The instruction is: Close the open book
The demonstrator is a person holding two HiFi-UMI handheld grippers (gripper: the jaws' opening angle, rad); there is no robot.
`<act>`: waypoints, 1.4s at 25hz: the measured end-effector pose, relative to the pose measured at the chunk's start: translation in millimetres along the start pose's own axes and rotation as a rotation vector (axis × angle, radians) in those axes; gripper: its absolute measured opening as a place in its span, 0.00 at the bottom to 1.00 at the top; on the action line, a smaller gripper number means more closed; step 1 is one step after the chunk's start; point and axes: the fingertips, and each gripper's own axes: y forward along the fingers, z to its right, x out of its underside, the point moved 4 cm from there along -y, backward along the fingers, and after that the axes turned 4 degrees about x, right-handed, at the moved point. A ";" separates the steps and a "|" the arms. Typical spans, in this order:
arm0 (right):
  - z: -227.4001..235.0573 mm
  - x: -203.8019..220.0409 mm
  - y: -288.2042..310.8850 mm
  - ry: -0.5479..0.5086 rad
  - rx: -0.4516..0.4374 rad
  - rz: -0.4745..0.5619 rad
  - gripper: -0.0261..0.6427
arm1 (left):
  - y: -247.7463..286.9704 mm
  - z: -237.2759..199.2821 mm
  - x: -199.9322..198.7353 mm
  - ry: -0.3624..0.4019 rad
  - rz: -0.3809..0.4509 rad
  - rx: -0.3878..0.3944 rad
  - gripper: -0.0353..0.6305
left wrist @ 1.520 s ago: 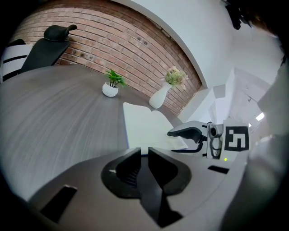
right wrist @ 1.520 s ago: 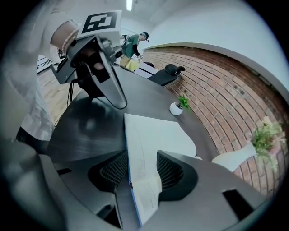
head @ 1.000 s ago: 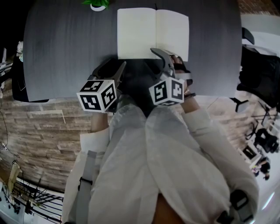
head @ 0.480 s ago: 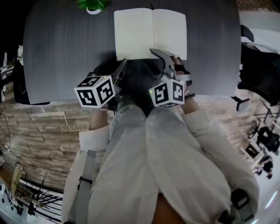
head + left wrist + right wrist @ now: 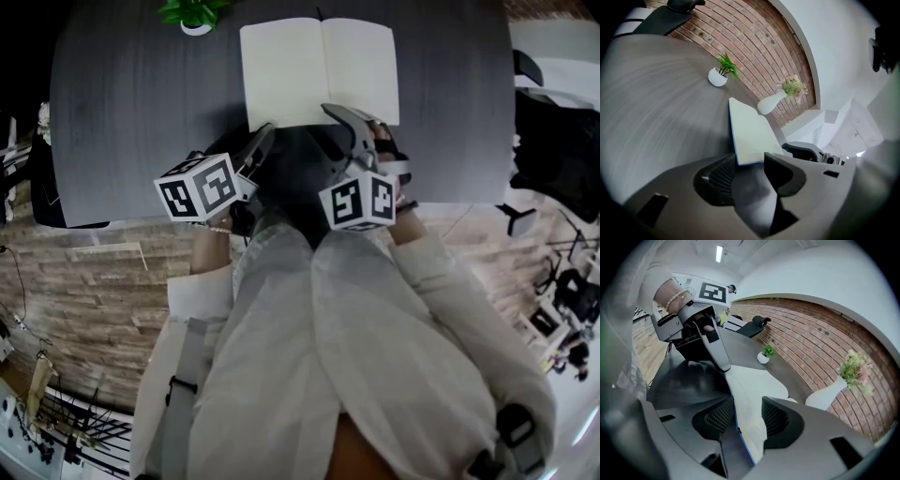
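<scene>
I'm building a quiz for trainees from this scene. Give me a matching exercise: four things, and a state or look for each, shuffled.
1 book
2 potted plant
3 vase
4 right tongs

A holds flowers
B apart, book's edge between them
C lying open, pages blank
D green leaves, white pot

Pairs: 1-C, 2-D, 3-A, 4-B
</scene>
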 end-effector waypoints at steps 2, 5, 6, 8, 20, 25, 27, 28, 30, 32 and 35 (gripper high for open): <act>0.3 -1.4 0.1 0.009 0.011 0.003 0.32 | 2.0 1.1 -1.6 -0.015 0.002 0.009 0.31; 3.4 -2.8 -0.8 0.009 0.021 -0.010 0.32 | 3.7 1.8 -3.7 -0.044 0.008 0.020 0.31; 4.0 -2.1 -0.5 0.011 0.025 -0.012 0.32 | 4.0 1.5 -4.4 -0.054 0.007 0.025 0.31; 4.4 -0.2 0.2 0.021 0.028 -0.018 0.32 | 3.7 1.4 -5.8 -0.064 0.008 0.039 0.31; 7.4 0.9 5.2 0.118 0.032 -0.050 0.32 | -4.1 10.9 -16.2 -0.007 0.049 0.094 0.14; 10.1 -2.0 1.1 0.214 0.031 -0.052 0.32 | -5.9 22.5 -21.5 0.083 0.010 0.102 0.14; 8.7 -1.6 -0.9 0.285 0.014 -0.058 0.32 | -6.2 28.0 -24.1 0.109 -0.004 0.120 0.13; 8.1 -1.2 -2.6 0.322 0.009 -0.059 0.32 | -6.2 30.9 -25.0 0.120 -0.010 0.131 0.13; 9.4 -0.9 -6.6 0.377 0.008 -0.056 0.32 | -5.4 37.2 -26.8 0.133 -0.017 0.161 0.12; 12.3 -1.3 -10.9 0.406 0.015 -0.053 0.31 | -3.9 43.7 -28.4 0.142 -0.023 0.193 0.12; 13.7 1.7 -17.8 0.440 0.034 -0.048 0.31 | -1.0 51.8 -30.7 0.168 -0.036 0.223 0.12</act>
